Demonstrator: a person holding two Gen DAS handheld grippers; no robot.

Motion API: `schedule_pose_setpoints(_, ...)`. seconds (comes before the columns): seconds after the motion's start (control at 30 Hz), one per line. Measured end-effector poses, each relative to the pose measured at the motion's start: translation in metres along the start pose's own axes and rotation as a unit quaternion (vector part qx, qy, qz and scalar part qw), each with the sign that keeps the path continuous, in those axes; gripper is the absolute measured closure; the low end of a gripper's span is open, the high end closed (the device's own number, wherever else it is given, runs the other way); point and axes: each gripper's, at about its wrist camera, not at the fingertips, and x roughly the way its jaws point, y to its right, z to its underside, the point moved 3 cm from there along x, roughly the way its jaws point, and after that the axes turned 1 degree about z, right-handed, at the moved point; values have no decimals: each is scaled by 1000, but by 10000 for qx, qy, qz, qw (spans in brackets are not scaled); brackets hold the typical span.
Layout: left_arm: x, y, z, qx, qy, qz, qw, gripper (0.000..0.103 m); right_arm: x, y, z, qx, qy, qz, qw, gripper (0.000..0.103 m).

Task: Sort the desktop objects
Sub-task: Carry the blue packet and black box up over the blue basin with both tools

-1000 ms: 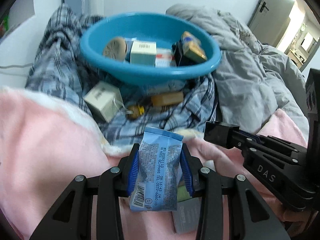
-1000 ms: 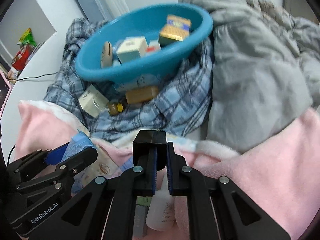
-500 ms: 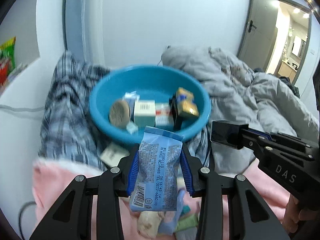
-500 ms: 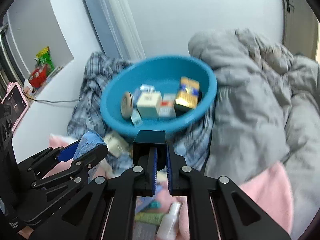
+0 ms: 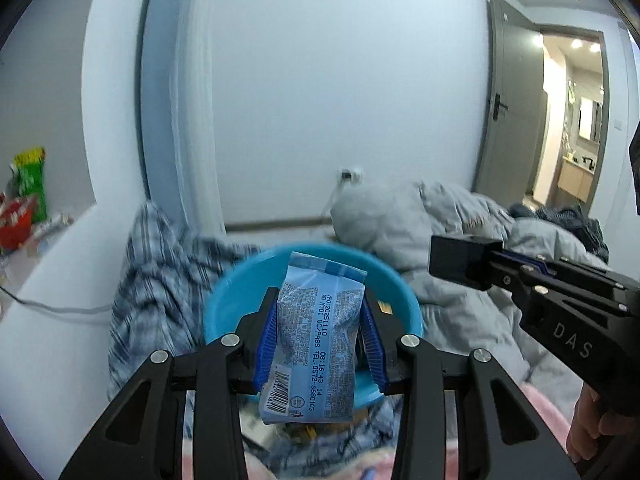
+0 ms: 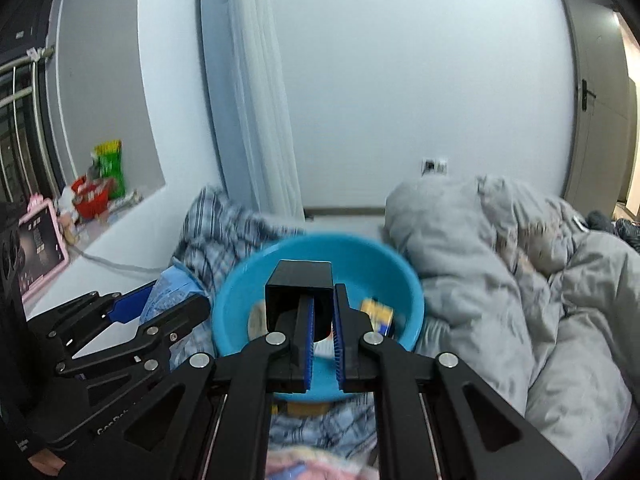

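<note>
Your left gripper (image 5: pixel 320 344) pinches a light blue snack packet (image 5: pixel 318 340) between its blue pads (image 5: pixel 267 346). The packet stands upright in the jaws, printed date side facing the camera, its crimped top edge above the fingertips and its barcode end hanging below them. In the left wrist view it sits in front of the blue plastic basin (image 5: pixel 224 300) and hides most of the basin's inside.

Your right gripper (image 6: pixel 320 336) has its jaws pressed close on a black box (image 6: pixel 300 280), which caps the fingertips; only a narrow slit shows between the pads. That box lies in front of the basin's near wall in the right wrist view. A yellow-and-blue carton (image 6: pixel 378 314) lies inside the basin, right of the box.

The basin rests on a blue plaid cloth (image 6: pixel 224 232), with a grey duvet (image 6: pixel 520 280) to its right and a pink blanket (image 5: pixel 540 420) nearer you than the basin.
</note>
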Motion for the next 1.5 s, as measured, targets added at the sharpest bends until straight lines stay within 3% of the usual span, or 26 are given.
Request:
schedule_pose_setpoints(0.17, -9, 0, -37, 139, 546, -138, 9983, 62, -4, 1, -32, -47, 386, 9, 9992, 96)
schedule_pose_setpoints(0.5, -28, -3, -107, 136, 1577, -330, 9868, 62, -25, -6, -101, -239, 1373, 140, 9901, 96)
schedule_pose_setpoints(0.63, -30, -3, -121, 114, 1869, -266, 9820, 62, -35, -10, -113, -451, 1866, 361, 9807, 96)
schedule_pose_setpoints(0.83, -31, -9, -122, -26, 2262, -326, 9735, 62, -39, -15, -114, -485, 2276, 570, 9709, 96)
schedule_pose_setpoints(1.07, -22, -15, -97, -25, 2386, -554, 9695, 62, -28, -17, -100, -578, 2396, 525, 9677, 96)
schedule_pose_setpoints(1.5, 16, 0, -75, 40, 1970, -393, 9796, 62, 9, 17, -73, -79, 1990, 234, 9797, 96)
